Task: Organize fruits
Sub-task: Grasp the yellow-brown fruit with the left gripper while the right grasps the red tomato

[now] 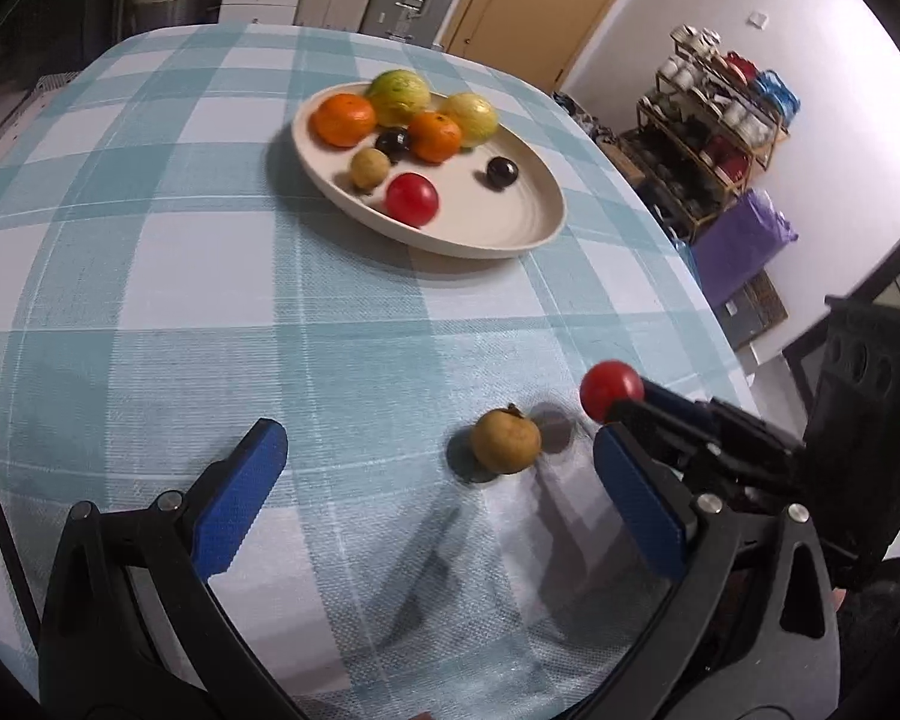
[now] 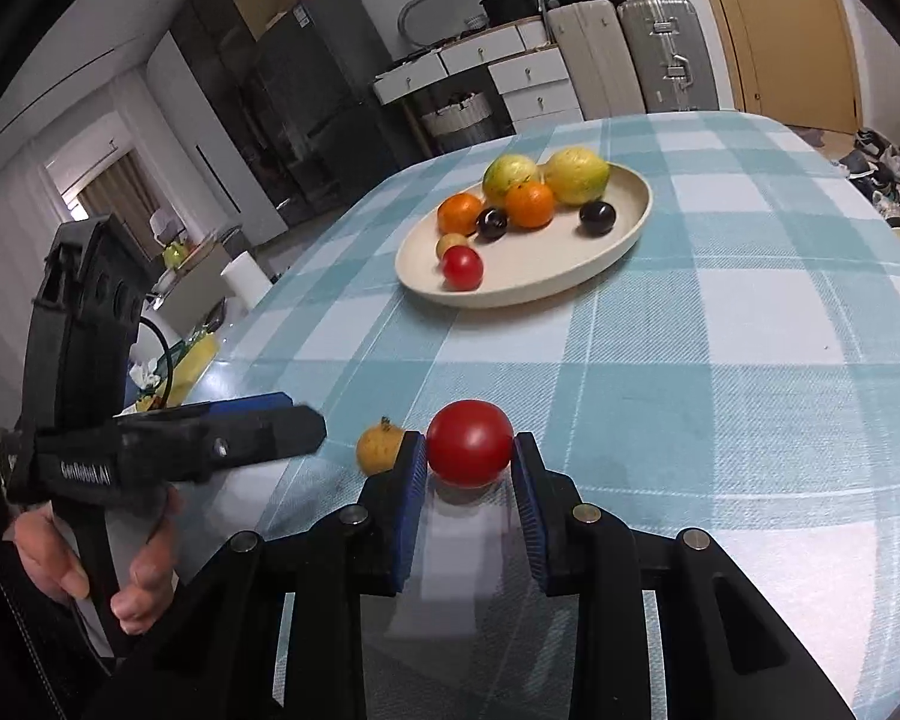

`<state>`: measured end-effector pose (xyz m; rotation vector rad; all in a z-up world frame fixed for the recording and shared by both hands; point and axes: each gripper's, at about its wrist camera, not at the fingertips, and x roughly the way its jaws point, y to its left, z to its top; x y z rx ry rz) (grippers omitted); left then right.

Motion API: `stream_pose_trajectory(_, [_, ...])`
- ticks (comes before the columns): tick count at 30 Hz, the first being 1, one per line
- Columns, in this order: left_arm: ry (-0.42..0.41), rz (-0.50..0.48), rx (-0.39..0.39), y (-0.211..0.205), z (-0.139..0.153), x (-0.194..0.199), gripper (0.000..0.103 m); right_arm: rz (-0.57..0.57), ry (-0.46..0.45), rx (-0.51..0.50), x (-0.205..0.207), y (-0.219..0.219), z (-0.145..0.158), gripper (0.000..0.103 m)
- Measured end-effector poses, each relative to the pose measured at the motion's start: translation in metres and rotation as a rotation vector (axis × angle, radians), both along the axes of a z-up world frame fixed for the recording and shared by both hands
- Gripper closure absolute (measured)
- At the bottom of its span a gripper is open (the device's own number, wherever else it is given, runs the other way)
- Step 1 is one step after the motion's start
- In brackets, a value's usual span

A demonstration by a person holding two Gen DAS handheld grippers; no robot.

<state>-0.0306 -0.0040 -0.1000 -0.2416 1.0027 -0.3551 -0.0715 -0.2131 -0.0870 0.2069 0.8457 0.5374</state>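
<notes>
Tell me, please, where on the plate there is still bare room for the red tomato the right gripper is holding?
The plate is bare along its near rim, right of the plated red tomato and in front of the lone dark plum. Its far half is crowded with oranges and green-yellow fruits.

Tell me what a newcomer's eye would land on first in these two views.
First, the red tomato pinched between the right tongs, just above the checked tablecloth at the near edge. Next, the cream plate farther back, piled with oranges, green-yellow fruits, dark plums and another tomato. A small brown fruit lies on the cloth between the open left tongs.
</notes>
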Motion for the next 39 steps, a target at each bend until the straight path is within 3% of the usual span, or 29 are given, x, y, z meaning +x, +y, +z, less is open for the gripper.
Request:
stream_pose_trajectory(3, [0.005,-0.024,-0.014,-0.006,0.000,0.000,0.002,-0.014,-0.009,-0.005,0.001,-0.003,0.002,0.073])
stream_pose_trajectory(13, [-0.020,-0.056,0.063,-0.025,-0.003,0.008,0.003,-0.061,-0.057,0.001,0.003,-0.023,0.013,0.073])
stream_pose_trajectory(20, [-0.014,-0.103,0.113,-0.035,-0.012,0.010,0.024,-0.029,-0.054,0.018,0.005,-0.024,0.011,0.073])
stream_pose_trajectory(22, [-0.017,-0.126,0.107,-0.037,-0.012,0.009,0.034,-0.022,-0.051,0.011,0.005,-0.022,0.010,0.073])
stream_pose_trajectory(27, [-0.019,-0.177,0.119,-0.045,-0.013,0.008,0.078,-0.030,-0.048,0.025,0.006,-0.023,0.010,0.073])
stream_pose_trajectory(39, [-0.053,-0.143,0.051,-0.024,0.000,0.009,0.078,-0.029,-0.032,0.009,0.007,-0.021,0.009,0.073])
